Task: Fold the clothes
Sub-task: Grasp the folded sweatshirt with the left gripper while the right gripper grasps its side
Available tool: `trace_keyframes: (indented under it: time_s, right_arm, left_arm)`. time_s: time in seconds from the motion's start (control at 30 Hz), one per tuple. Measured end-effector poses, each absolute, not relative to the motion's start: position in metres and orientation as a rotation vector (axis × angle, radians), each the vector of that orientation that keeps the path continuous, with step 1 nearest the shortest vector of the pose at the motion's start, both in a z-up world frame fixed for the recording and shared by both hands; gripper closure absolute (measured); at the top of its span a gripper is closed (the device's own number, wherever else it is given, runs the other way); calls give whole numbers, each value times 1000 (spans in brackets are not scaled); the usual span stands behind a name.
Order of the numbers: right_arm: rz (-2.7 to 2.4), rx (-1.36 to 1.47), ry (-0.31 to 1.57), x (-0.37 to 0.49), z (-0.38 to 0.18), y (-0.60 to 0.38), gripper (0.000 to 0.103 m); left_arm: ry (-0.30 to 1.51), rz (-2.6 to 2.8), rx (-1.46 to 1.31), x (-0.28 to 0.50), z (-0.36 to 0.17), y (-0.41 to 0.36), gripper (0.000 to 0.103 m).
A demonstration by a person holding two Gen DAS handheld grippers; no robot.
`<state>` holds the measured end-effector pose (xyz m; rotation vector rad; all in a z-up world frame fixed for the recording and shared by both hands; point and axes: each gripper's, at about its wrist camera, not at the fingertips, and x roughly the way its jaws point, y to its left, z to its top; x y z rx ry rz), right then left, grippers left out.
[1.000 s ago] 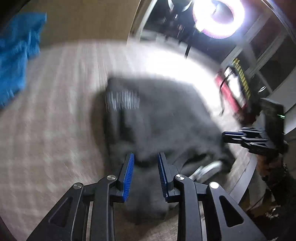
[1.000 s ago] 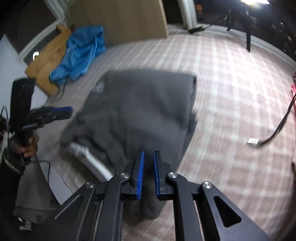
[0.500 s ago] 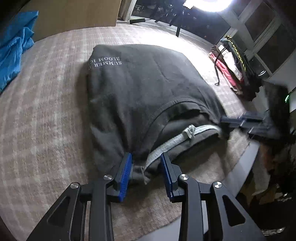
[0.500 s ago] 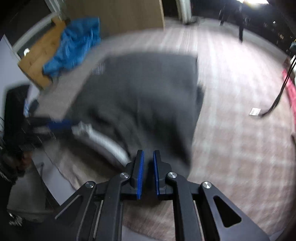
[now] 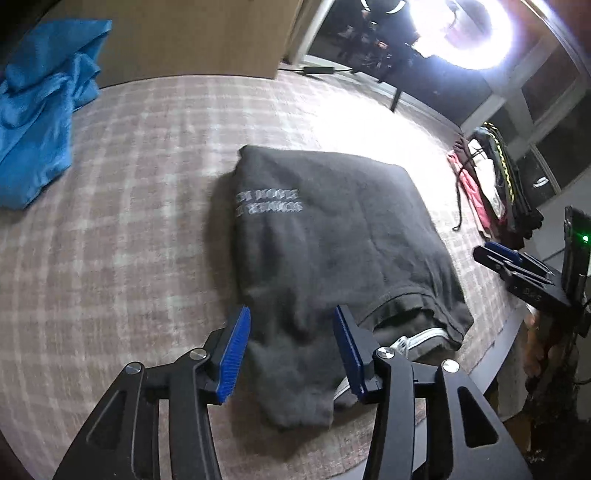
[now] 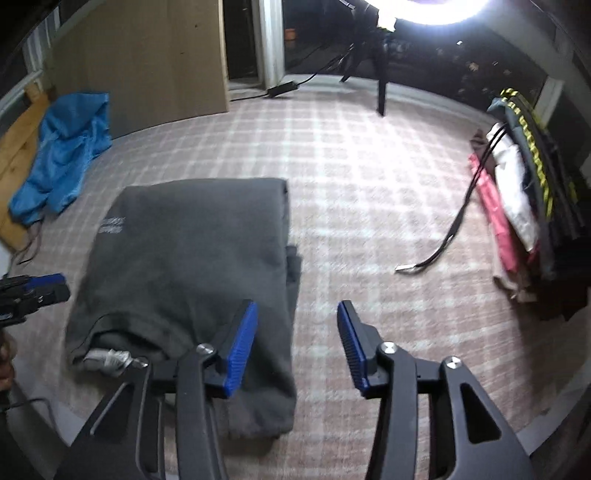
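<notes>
Over the folded grey hoodie point(image 5: 332, 236), blurred print unreadable, L gripper point(image 5: 291, 345) & R gripper point(image 6: 297, 343) just opened, holding nothing

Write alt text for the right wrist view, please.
A folded dark grey garment lies on a checked carpet, with the open right gripper above its near corner. A blue garment lies far left, stacked clothes right.

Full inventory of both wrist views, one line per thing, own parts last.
Dark grey folded sweatshirt: 1, white lettering, centre of carpet.
Blue crumpled garment: 1, far left.
Pile of folded clothes: 1, pink, white, black-yellow, far right.
Black strap: 1, carpet beside pile.
Pink-beige checked carpet: 1, underneath everything.
Ring light: 1, white, background.
Left gripper: black, blue pads, just opened, above sweatshirt's near edge.
Right gripper: same, just opened, nothing between.
</notes>
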<state>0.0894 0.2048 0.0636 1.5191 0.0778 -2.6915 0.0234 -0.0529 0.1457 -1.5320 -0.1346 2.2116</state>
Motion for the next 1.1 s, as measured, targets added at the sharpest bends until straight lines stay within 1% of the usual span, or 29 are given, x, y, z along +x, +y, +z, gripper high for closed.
trace_keyframes:
  time_s: [0.07,0.17,0.27,0.53,0.67,0.77,1.03,1.1]
  right_arm:
    - [-2697,1508,125,88,65,205,55]
    - [-2701,1470,148,88,65,210,55]
    - [-2688,1455,119,80,58,216,43]
    - [-2679,1518,144,56,37,220,43]
    - [-2679,1529,83,50,32,225,43]
    - [-2653,1553,78,48,26,224,43]
    - [-2633,1560,50,47,24,227,43]
    - [-2645,1541,16,49,27,229,43]
  left_arm:
    - [-136,2219,-1524,19,148,-52,55]
    - [-184,2244,-1517,10,148,-57,48]
    - [-250,2256,-1520,3,143,-66,47]
    - [-282,2260,-1548,-14,128,-64,47]
    - [-265,2243,-1541,-20,125,-56,47]
    - [-219,2236,-1555,-23,119,-50,46]
    - [-223,2227,-1592,-26,109,-52,46]
    - [-228,2228,-1589,-26,110,-53,46]
